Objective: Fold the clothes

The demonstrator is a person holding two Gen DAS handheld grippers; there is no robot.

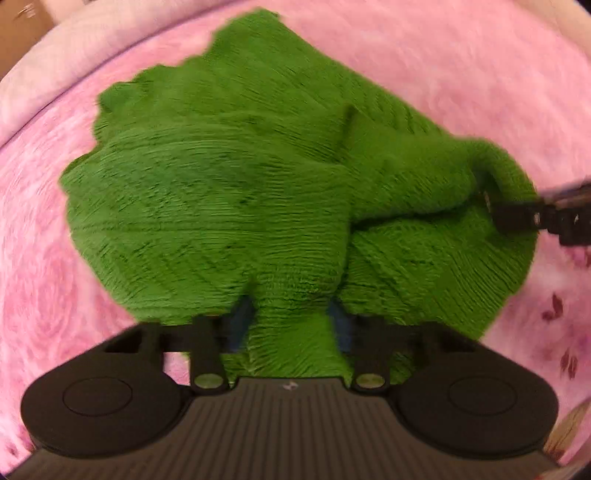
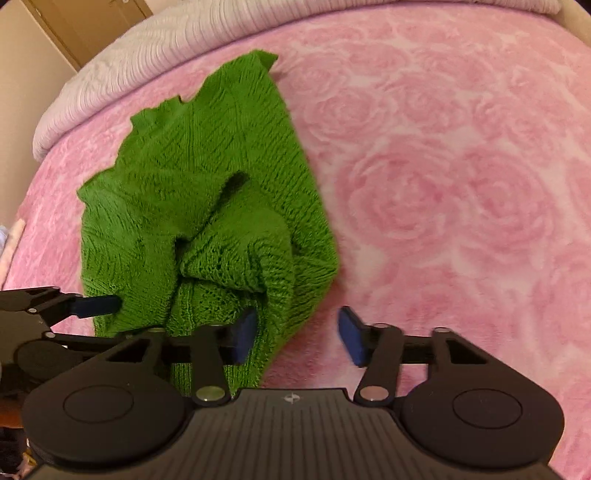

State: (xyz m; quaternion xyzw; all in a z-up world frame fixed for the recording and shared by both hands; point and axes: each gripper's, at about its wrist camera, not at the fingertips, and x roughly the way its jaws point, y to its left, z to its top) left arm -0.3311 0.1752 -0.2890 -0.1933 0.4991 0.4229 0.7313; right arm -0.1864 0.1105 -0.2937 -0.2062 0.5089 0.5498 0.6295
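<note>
Green knitted garment [image 2: 207,221] bunched up on the pink rose-patterned fleece blanket [image 2: 443,184], toward its left side.

A fold of the knit is pinched by the left gripper [image 1: 291,325] at the garment's near edge, blue pads sunk into the fabric. The right gripper [image 2: 297,334] is seen with jaws apart: one blue pad is pressed against the knit's near corner, the other stands over bare blanket. A ribbed pale lilac cover [image 2: 147,62] is laid along the bed's far edge, with a beige wall [image 2: 22,74] and brown wooden door [image 2: 92,22] behind.
</note>
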